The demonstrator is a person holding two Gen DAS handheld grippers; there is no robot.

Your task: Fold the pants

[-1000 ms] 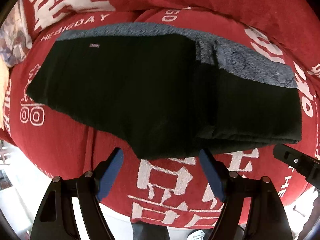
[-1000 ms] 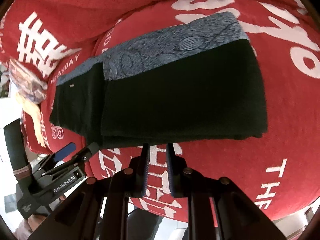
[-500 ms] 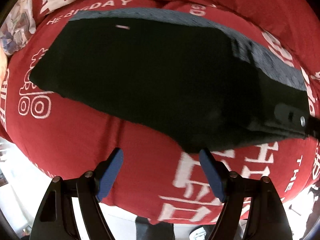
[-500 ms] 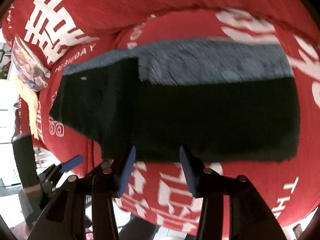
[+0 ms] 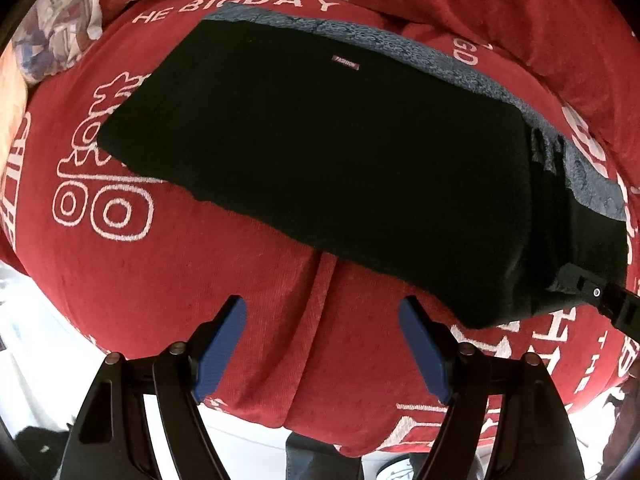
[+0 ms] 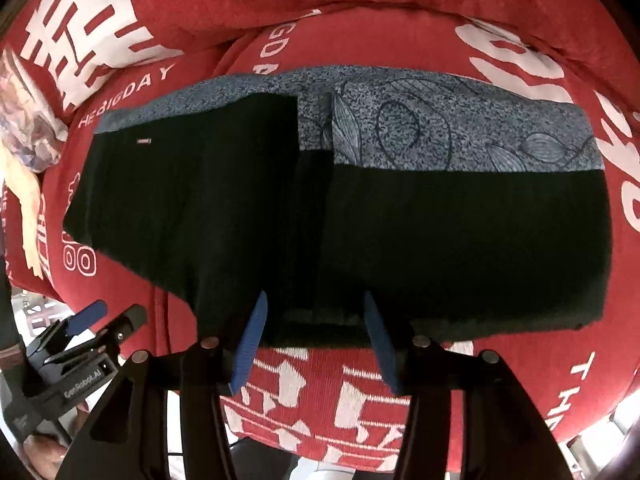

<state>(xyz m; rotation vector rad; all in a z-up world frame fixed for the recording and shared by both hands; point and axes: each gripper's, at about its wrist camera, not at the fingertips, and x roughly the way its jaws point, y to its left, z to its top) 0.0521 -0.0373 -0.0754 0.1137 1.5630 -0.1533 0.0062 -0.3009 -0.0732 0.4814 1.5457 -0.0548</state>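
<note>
Both grippers, left (image 5: 322,344) and right (image 6: 312,340), now have spread jaws, the right's having released the folded black pants (image 6: 360,232) on the red cushion (image 6: 400,400).

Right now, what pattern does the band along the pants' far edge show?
Speckled blue-grey with dark leaf outlines on the band; the right wrist view shows it best.

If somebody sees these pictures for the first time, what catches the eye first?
First the black pants, folded flat with a grey patterned band along the far edge. Under them lies a bright red cover with white lettering. The right gripper stands open at the pants' near edge.
</note>
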